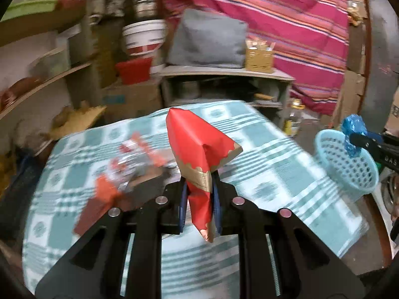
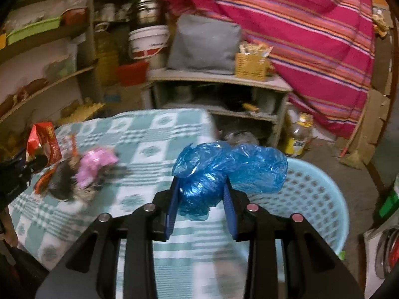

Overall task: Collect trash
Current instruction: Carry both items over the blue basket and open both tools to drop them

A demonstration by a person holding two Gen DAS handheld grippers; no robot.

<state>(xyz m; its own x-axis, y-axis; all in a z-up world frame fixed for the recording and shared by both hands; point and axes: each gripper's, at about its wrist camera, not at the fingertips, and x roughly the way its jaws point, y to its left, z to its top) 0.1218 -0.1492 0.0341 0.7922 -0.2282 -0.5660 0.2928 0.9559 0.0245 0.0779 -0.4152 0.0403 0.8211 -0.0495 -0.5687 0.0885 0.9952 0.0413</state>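
My left gripper (image 1: 199, 186) is shut on a crumpled red and gold paper wrapper (image 1: 197, 147) and holds it above the checked tablecloth (image 1: 261, 174). My right gripper (image 2: 200, 189) is shut on a crumpled blue plastic bag (image 2: 232, 169), held over the left rim of the light blue perforated basket (image 2: 316, 199). The basket (image 1: 349, 164) and the right gripper with the blue bag (image 1: 352, 134) also show at the right of the left wrist view. Loose trash lies on the cloth: red and silver wrappers (image 1: 127, 172) and a pink wrapper (image 2: 96, 164). The left gripper's red wrapper (image 2: 43, 144) shows at the far left of the right wrist view.
A grey low shelf unit (image 2: 219, 94) with a grey cushion and a cardboard box stands behind the table. Wall shelves with tubs and buckets (image 2: 147, 39) are at the left. A striped pink cloth (image 2: 299, 37) hangs at the back. A bottle (image 2: 298, 134) stands on the floor.
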